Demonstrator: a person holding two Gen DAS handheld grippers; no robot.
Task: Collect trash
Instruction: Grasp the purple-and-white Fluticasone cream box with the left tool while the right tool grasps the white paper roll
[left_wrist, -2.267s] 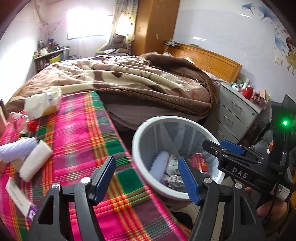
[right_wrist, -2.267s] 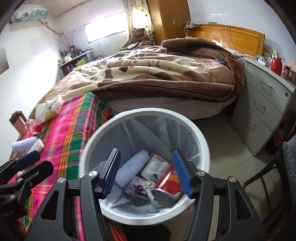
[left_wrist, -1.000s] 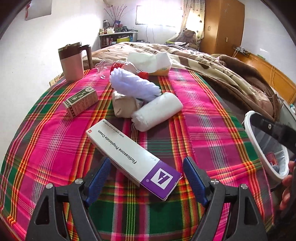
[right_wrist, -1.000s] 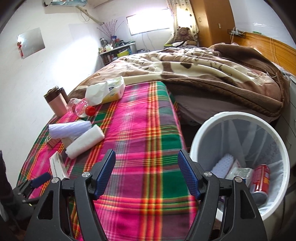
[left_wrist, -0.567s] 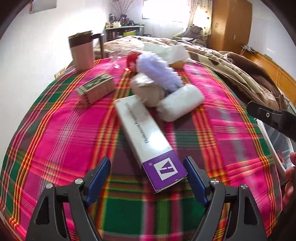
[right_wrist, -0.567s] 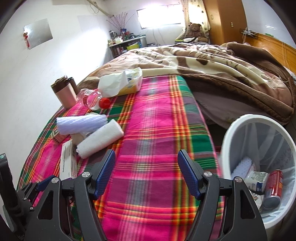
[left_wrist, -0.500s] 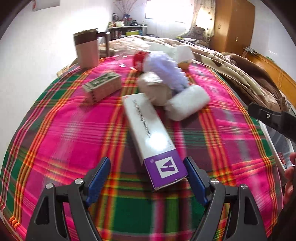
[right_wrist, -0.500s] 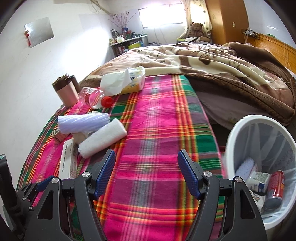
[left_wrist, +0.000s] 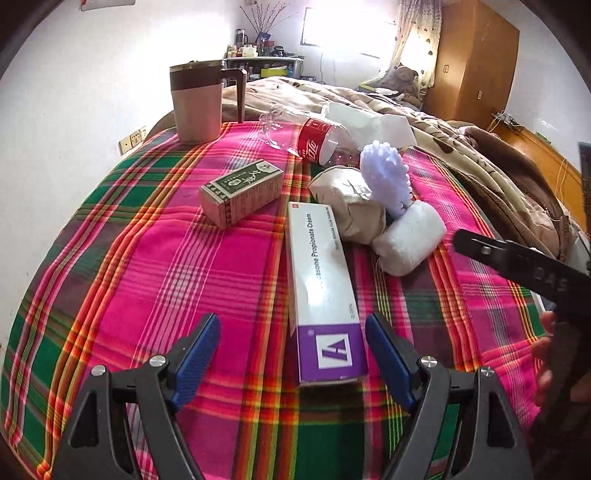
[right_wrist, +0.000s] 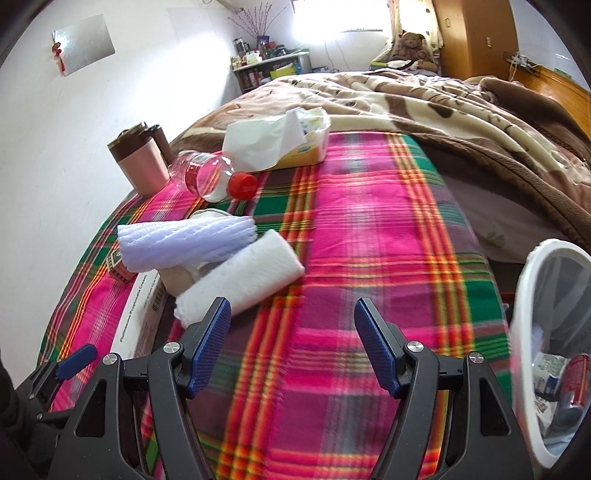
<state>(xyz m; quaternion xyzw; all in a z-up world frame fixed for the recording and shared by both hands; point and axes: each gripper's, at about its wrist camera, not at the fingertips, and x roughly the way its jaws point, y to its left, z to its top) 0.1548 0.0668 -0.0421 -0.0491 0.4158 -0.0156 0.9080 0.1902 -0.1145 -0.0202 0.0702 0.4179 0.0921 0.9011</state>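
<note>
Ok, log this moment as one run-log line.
phase: reaching | left gripper: open, over cream box | right gripper: open, near white foam roll | trash bin: beside table

Bare plaid cloth (right_wrist: 369, 236) lies clear right of the white roll (right_wrist: 240, 280); bin (right_wrist: 524, 295) blocks the far edge
</note>
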